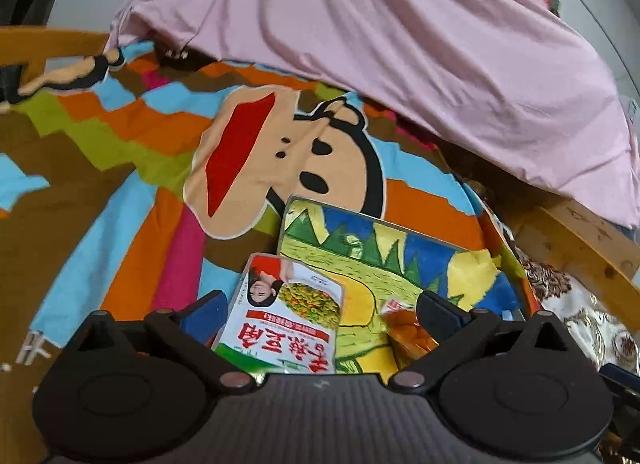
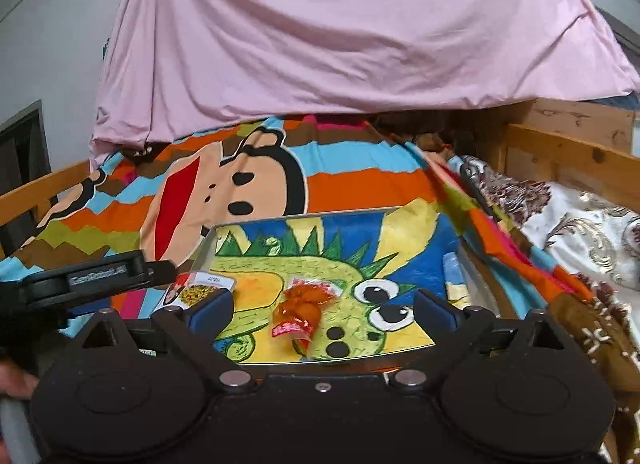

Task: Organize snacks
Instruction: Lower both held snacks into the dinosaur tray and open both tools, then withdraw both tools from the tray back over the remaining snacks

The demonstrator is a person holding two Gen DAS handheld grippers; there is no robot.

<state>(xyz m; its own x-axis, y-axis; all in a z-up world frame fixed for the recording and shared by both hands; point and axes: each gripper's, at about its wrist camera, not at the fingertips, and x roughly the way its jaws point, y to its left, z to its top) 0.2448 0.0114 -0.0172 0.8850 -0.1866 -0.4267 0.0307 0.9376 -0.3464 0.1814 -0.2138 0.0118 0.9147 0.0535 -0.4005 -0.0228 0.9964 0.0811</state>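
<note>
both grippers, left (image 1: 320, 310) and right (image 2: 323, 310), gaping wide and holding nothing, release step likely done with white snack packet (image 1: 286, 316) and orange snack pouch (image 2: 298, 310) lying on dragon-print tray (image 2: 400, 232) atop cartoon bedspread (image 2: 360, 179), next probably fetching another snack.

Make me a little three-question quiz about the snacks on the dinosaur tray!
1. True or false: the white and green snack packet lies on the dinosaur tray.
2. Which colour is the small snack pack near the dinosaur's eyes: A blue, B orange, C purple?
3. Fill in: both hand-held grippers, left and right, are ____ and hold nothing.

Key: 1 true. 2 B. 3 open.
</note>
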